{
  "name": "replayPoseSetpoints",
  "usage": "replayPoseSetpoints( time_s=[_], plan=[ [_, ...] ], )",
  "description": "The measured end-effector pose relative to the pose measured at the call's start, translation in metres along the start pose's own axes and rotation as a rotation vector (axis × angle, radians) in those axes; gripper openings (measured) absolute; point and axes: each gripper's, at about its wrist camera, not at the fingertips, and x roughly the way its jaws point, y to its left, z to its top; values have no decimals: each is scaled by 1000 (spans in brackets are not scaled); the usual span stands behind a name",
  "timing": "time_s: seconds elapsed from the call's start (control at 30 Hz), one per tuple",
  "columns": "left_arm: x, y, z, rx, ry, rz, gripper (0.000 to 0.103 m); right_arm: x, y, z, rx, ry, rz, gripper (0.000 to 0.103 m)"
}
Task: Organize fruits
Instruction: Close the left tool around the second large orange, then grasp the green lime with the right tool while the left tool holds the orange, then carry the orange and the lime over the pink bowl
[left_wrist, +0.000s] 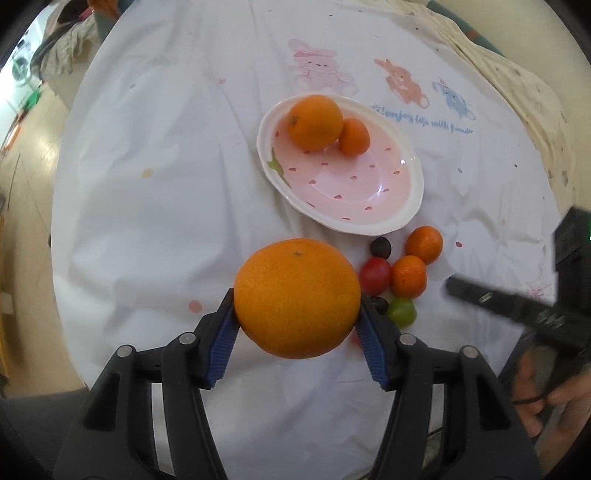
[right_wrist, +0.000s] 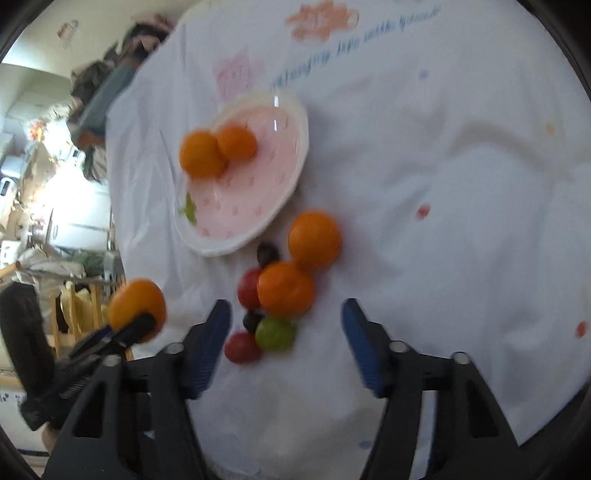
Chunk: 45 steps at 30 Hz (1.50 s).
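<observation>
My left gripper (left_wrist: 297, 314) is shut on a large orange (left_wrist: 297, 297), held above the cloth in front of the pink strawberry plate (left_wrist: 391, 218). The plate holds an orange (left_wrist: 315, 122) and a small mandarin (left_wrist: 354, 136). Right of the held orange lie two mandarins (left_wrist: 424, 244), a red tomato (left_wrist: 375, 275), a green fruit (left_wrist: 402, 312) and dark grapes (left_wrist: 381, 247). My right gripper (right_wrist: 286, 314) is open and empty just above this pile (right_wrist: 285, 290); the view is blurred. The left gripper with its orange (right_wrist: 136, 310) shows at its left.
A white tablecloth (left_wrist: 166, 206) with cartoon animal prints covers the round table. A beige cloth (left_wrist: 517, 96) lies at the far right. Room clutter and floor lie beyond the left edge (right_wrist: 55, 221). The plate (right_wrist: 295, 173) sits just beyond the fruit pile.
</observation>
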Motion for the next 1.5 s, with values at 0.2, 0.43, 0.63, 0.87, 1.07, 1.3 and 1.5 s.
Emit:
replayPoseSetpoints(
  time_s=[0.2,0.43,0.63,0.87,1.07,1.3,1.5],
  plan=[
    [3,-11,0,20,-6,7,56,32,13,-8,-22,78,-20,50],
    [4,-14,2,21,-10,5,56,43,11,-7,19,71,-24,43],
    [8,-12,0,14,-3,21,56,44,9,-10,-3,80,-28,32],
    [13,-7,2,4,-1,42,56,23,7,-14,1,43,-2,31],
    [6,-3,1,-14,-32,38,56,-14,4,-18,12,-26,86,30],
    [-14,-1,22,-23,-89,39,56,-55,8,-2,18,-135,199,30],
    [-13,-8,51,7,-123,64,56,-61,13,29,2,-160,202,30]
  ],
)
